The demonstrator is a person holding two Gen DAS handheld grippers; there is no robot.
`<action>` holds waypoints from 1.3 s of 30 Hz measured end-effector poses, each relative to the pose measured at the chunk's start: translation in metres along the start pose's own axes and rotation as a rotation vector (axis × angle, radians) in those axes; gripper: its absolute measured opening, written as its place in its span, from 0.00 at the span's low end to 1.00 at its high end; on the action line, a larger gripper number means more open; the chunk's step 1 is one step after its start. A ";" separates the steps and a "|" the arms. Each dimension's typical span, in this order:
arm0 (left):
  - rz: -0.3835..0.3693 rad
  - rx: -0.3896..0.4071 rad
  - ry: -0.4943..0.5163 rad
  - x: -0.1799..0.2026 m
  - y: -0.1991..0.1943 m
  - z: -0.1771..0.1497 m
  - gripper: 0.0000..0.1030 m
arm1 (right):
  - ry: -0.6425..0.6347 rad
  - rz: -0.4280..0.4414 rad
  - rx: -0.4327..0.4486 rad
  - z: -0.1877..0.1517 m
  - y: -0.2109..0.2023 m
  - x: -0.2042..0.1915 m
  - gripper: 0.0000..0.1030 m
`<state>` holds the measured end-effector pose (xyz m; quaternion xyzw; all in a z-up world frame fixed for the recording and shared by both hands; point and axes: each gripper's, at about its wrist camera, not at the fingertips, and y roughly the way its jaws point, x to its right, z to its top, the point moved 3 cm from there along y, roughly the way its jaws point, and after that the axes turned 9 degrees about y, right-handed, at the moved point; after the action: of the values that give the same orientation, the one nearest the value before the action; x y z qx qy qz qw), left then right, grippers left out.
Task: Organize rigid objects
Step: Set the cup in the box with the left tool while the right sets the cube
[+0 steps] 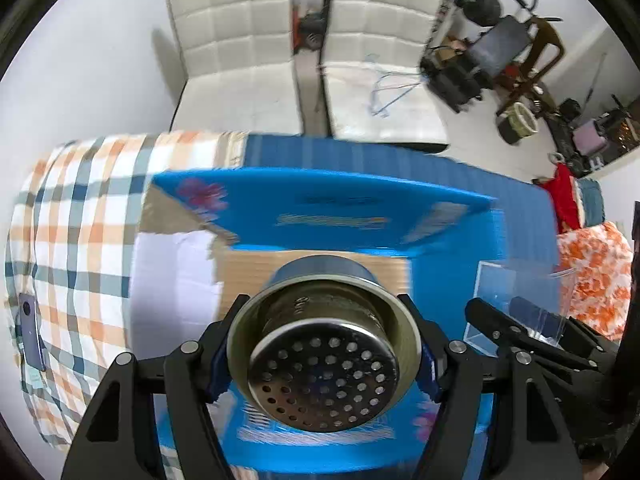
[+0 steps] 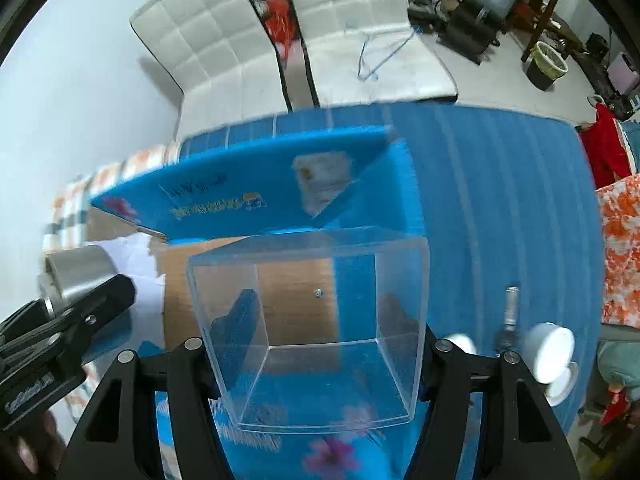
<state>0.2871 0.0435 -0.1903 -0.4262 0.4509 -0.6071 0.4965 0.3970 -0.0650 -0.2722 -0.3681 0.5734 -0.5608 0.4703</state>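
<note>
My left gripper [image 1: 323, 320] is shut on a steel cup with a perforated lid [image 1: 324, 376], its blue pads pressed on the rim from both sides. My right gripper [image 2: 320, 320] is shut on a clear plastic box [image 2: 316, 364], whose walls show the fingers [image 2: 240, 320] through them. Both hang above an open blue carton [image 1: 320, 208] with a brown floor [image 2: 296, 288] and white paper [image 1: 172, 280] inside. The left view catches the right gripper [image 1: 532, 332] with its clear box [image 1: 516, 300]. The right view catches the left gripper [image 2: 80, 312] and the cup [image 2: 78, 270].
The carton sits on a blue striped sheet [image 2: 500, 200] beside a plaid cloth [image 1: 80, 220] with a phone [image 1: 32, 332] on it. White round lids [image 2: 548, 352] and a small metal piece [image 2: 510, 312] lie on the right. White quilted chairs [image 1: 240, 60] stand behind.
</note>
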 end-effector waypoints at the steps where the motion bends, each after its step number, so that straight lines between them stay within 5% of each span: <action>1: 0.001 -0.013 -0.004 -0.006 0.009 0.000 0.67 | -0.003 -0.013 -0.013 0.003 0.014 -0.002 0.65; 11: -0.049 -0.123 -0.042 -0.050 0.069 -0.006 0.67 | 0.001 -0.110 -0.085 0.011 0.084 -0.030 0.66; 15: -0.078 -0.147 -0.057 -0.052 0.079 -0.007 0.67 | -0.011 -0.131 -0.095 0.013 0.089 -0.034 0.67; 17: -0.087 -0.149 -0.061 -0.053 0.079 -0.006 0.67 | -0.020 -0.105 -0.096 0.016 0.090 -0.039 0.81; 20: -0.090 -0.149 -0.065 -0.056 0.076 -0.004 0.67 | -0.040 -0.133 -0.090 0.016 0.086 -0.044 0.87; 28: -0.138 -0.172 -0.072 -0.065 0.081 -0.002 0.67 | -0.062 -0.135 -0.164 0.003 0.081 -0.048 0.89; 39: -0.194 -0.293 0.009 -0.028 0.114 0.007 0.67 | -0.041 -0.105 -0.203 0.008 0.090 -0.055 0.89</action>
<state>0.3227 0.0589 -0.3019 -0.5329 0.4936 -0.5817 0.3661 0.4302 -0.0059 -0.3541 -0.4548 0.5975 -0.5158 0.4124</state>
